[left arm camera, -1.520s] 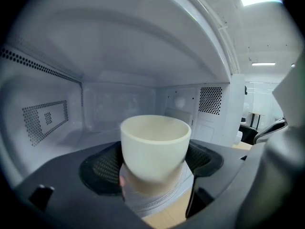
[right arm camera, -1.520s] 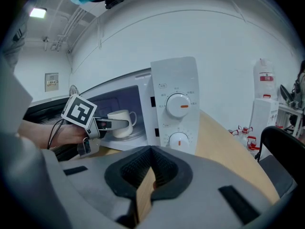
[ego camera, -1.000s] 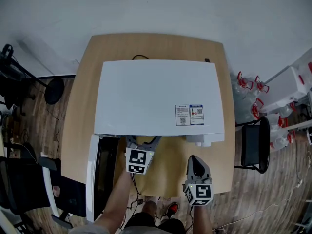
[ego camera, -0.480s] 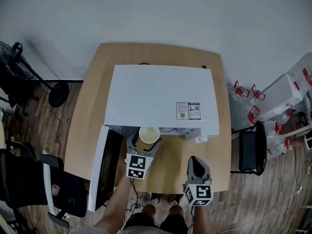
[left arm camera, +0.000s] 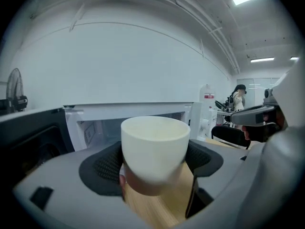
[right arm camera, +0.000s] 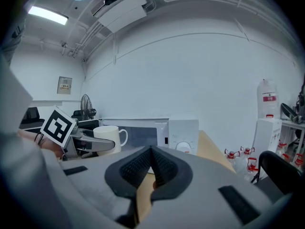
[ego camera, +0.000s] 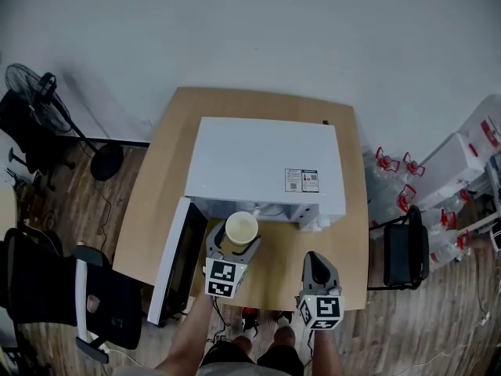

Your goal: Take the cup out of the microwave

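The white cup [ego camera: 240,229] is out of the white microwave [ego camera: 266,167], held upright in front of its open cavity by my left gripper [ego camera: 232,245], which is shut on it. In the left gripper view the cup [left arm camera: 154,152] fills the space between the dark pads [left arm camera: 107,168]. From the right gripper view the cup [right arm camera: 108,137] shows its handle facing the microwave [right arm camera: 181,133]. My right gripper [ego camera: 316,269] hangs over the table's front right part, shut with nothing between its jaws. The microwave door [ego camera: 176,259] stands swung open to the left.
The microwave stands on a wooden table [ego camera: 156,186]. A black chair [ego camera: 70,300] is at the left, another chair [ego camera: 407,245] at the right. Water bottles [ego camera: 399,182] stand on the floor to the right, a fan [ego camera: 35,92] at the far left.
My left gripper has drawn back out of the microwave with the cup, which now shows in front of the cavity. The right gripper has stayed in place.
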The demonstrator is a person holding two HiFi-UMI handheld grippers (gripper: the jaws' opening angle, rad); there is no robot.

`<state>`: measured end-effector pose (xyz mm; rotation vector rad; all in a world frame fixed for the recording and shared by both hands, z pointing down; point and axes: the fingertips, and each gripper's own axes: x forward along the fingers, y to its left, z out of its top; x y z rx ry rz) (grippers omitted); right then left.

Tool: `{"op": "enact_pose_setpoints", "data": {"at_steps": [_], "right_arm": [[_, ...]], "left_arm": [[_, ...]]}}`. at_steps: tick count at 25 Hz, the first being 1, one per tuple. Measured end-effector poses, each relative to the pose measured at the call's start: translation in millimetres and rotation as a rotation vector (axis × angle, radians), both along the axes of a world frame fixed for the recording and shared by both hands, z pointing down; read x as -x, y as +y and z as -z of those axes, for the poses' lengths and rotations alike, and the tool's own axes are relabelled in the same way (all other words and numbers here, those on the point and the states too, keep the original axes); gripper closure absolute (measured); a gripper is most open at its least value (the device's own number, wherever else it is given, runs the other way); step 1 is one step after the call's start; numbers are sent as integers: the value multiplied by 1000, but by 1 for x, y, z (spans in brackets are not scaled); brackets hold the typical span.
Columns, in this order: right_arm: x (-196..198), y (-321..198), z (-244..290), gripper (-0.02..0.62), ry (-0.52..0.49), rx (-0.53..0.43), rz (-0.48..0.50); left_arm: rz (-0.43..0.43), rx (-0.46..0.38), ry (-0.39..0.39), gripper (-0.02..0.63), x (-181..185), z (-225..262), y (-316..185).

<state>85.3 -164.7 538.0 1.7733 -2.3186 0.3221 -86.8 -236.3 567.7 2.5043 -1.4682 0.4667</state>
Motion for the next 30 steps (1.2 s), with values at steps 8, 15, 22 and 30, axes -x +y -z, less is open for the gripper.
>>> {"op": "enact_pose_setpoints", "data": {"at_steps": [8,15,22,30], "right_arm": [[0,5,35,582,-1,-60,25],[0,8,65,582,12,-118,39],[8,17,86,582,9,-160,57],[17,28,97,582,11,-182,73]], "left_arm": [[27,-36,-19,196,8,45,24],[38,-72,-24,196,18,79,47],[43,-102,-34,196,31,109,68],[55,-115,-7,196,44,124,89]]}}
